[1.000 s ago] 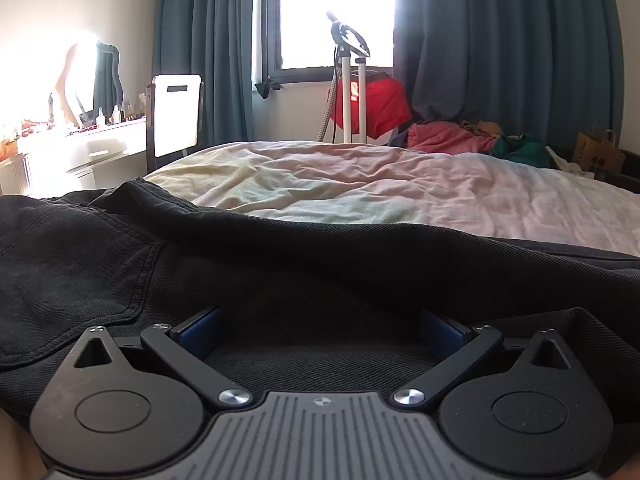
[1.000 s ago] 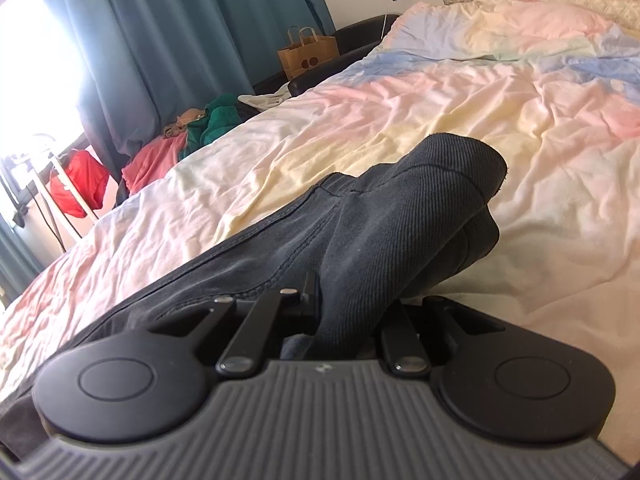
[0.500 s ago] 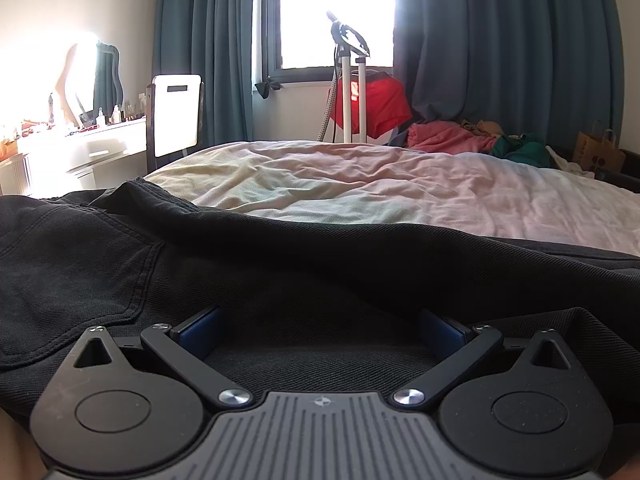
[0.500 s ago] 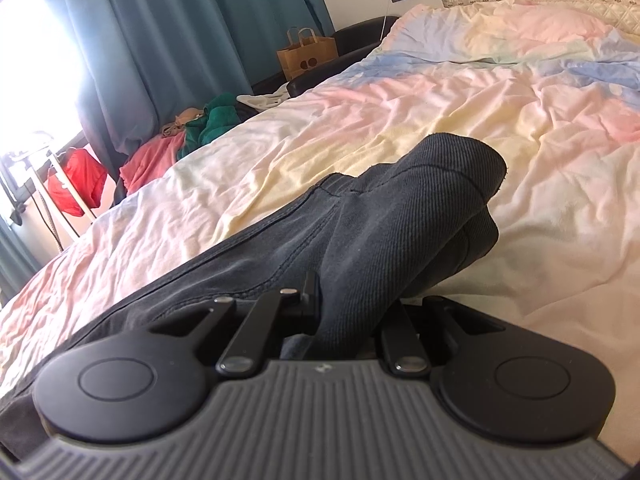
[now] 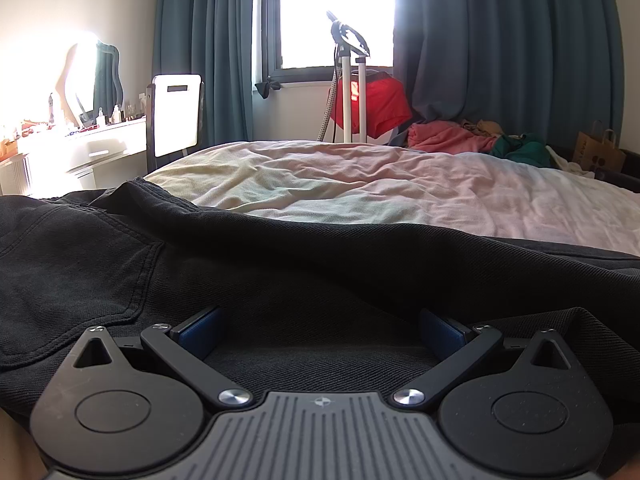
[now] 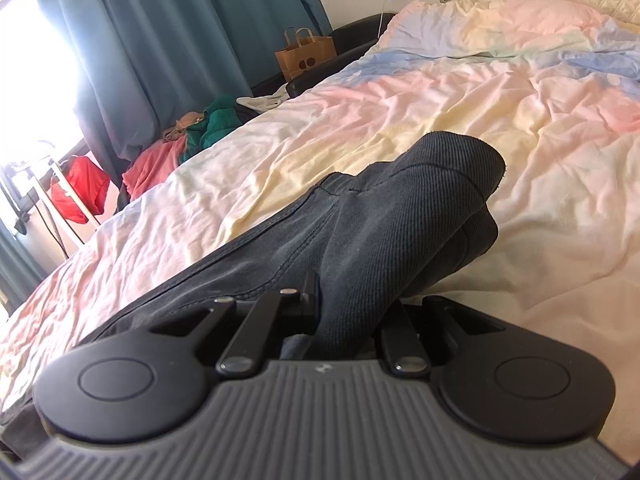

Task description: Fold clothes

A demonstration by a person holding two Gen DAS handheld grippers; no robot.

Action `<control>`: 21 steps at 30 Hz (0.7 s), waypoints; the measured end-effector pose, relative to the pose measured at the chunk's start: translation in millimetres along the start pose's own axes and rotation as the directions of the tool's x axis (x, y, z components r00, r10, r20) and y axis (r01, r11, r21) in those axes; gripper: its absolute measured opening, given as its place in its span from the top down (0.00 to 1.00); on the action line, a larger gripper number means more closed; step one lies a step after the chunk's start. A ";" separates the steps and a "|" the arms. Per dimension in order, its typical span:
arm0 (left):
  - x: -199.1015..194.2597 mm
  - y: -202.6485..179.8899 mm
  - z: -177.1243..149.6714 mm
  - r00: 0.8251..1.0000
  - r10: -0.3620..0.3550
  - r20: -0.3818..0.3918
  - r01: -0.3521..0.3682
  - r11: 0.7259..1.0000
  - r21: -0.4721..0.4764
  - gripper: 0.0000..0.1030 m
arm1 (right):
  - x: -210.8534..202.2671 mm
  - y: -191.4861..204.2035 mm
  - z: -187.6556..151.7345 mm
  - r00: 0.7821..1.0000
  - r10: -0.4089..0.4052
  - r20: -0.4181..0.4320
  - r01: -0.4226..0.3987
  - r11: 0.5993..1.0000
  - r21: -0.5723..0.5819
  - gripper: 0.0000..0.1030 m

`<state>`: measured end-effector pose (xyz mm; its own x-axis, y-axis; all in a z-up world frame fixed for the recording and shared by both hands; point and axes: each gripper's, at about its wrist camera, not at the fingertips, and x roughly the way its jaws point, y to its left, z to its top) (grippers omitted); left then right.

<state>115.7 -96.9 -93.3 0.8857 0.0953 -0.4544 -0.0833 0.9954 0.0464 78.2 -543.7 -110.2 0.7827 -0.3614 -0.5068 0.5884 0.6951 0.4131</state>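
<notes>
Pastel bed (image 6: pixel 400 92), right gripper (image 6: pixel 348 308) fingers clamping dark trousers (image 6: pixel 400 216), left gripper (image 5: pixel 320 328) fingers wide over pocket (image 5: pixel 80 264)

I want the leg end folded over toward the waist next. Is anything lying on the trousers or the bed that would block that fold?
Nothing visible does. The right tongs are shut on the trouser leg, and the black trousers run clear across the bedspread. The left tongs stand open over the cloth. The loose clothes lie beyond the bed's far edge.

Black trousers (image 5: pixel 248 272) with tonal stitching, pastel pink, yellow and blue sheet (image 6: pixel 460 92), teal curtains (image 5: pixel 500 48), red garment (image 5: pixel 376 104), brown paper bag (image 6: pixel 306 56), black grippers with blue pads (image 5: pixel 198 330)
</notes>
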 end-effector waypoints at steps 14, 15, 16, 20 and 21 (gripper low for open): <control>2.3 -1.0 -1.9 1.000 0.005 0.011 -0.005 1.000 0.000 0.00 | 0.1 -2.1 -2.4 1.000 0.003 -0.004 -0.003 1.000 0.019 0.88; 2.8 -1.5 -2.2 1.000 0.007 0.013 -0.007 1.000 0.001 0.00 | 0.0 -2.4 -2.6 1.000 0.004 -0.004 -0.004 1.000 0.020 0.88; 3.2 -2.0 -1.9 1.000 0.010 0.012 -0.010 1.000 0.004 0.00 | -0.2 -2.6 -2.7 1.000 0.004 -0.004 -0.004 1.000 0.021 0.88; 4.4 -0.8 2.4 1.000 0.003 -0.018 -0.003 1.000 0.019 0.00 | 1.9 -3.8 -3.5 1.000 0.002 -0.008 -0.001 0.999 0.034 0.88; 3.7 1.1 4.9 0.999 -0.008 -0.038 0.010 0.999 0.033 0.00 | 2.6 -4.1 -3.8 1.000 0.001 -0.009 0.000 0.999 0.038 0.88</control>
<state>121.2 -95.5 -90.6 0.8685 0.0869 -0.4880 -0.0596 0.9957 0.0714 77.1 -545.2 -116.1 0.7812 -0.3551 -0.5135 0.5955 0.6710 0.4418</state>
